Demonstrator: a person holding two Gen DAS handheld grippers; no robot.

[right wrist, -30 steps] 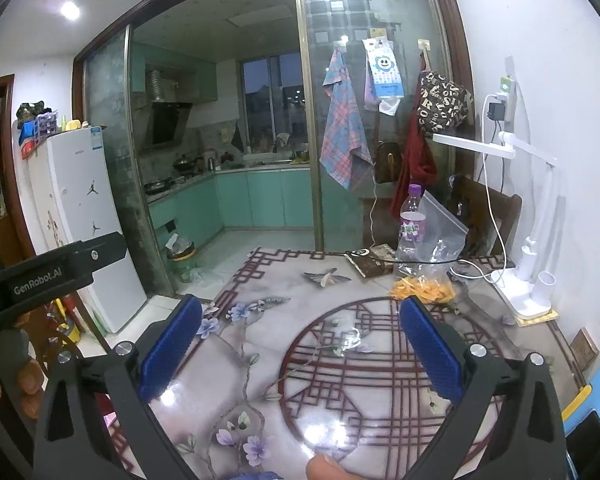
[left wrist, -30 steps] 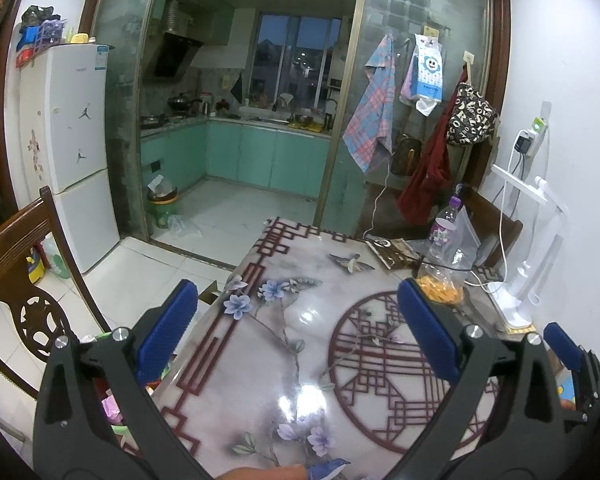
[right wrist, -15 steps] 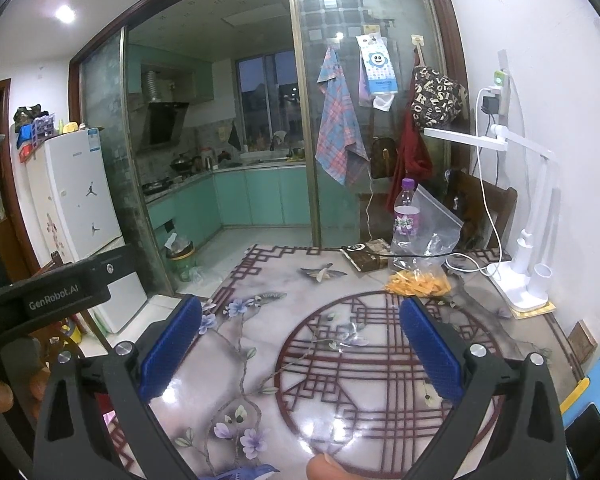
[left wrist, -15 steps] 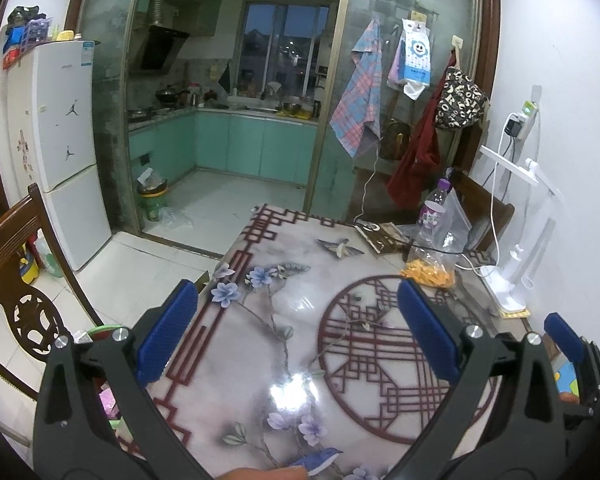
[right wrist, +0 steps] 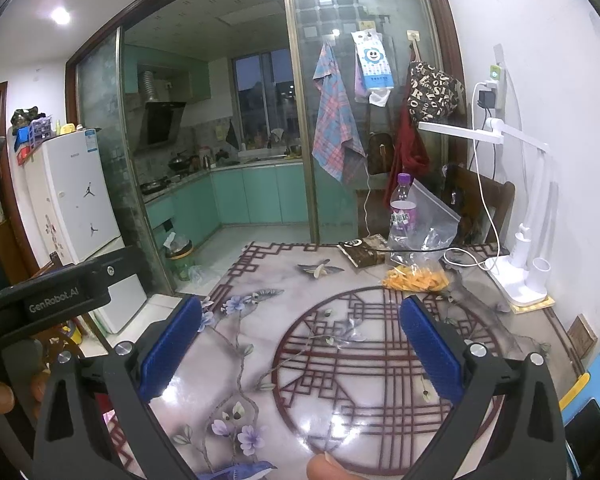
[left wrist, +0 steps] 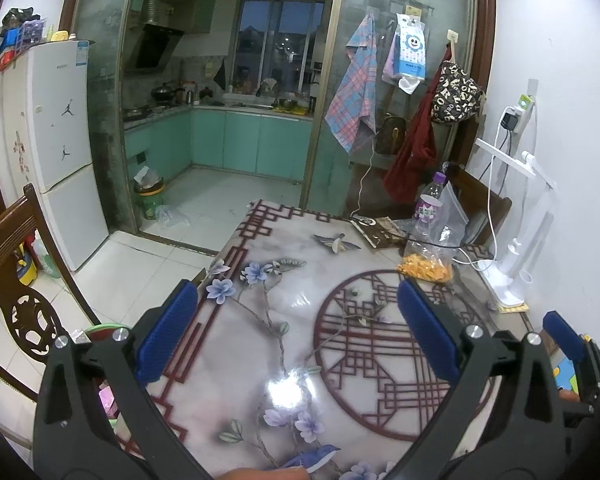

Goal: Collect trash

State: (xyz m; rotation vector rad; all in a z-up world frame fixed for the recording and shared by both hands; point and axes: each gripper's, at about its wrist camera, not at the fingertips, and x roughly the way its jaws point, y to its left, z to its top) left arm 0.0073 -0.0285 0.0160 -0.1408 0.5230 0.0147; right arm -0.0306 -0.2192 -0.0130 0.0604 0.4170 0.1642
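Both the left gripper [left wrist: 298,328] and right gripper [right wrist: 300,340] hang spread apart, holding nothing. The clear plastic bag of orange scraps [right wrist: 416,276] lies ahead-right on the glossy patterned table [right wrist: 260,320], apparently nearer the right gripper.

We saw a white-walled room with a glossy flower-patterned marble table [left wrist: 284,320], a white two-door fridge [left wrist: 60,140], a dark carved wooden chair [left wrist: 16,264], and teal kitchen cabinets [left wrist: 240,144] beyond a glass partition.
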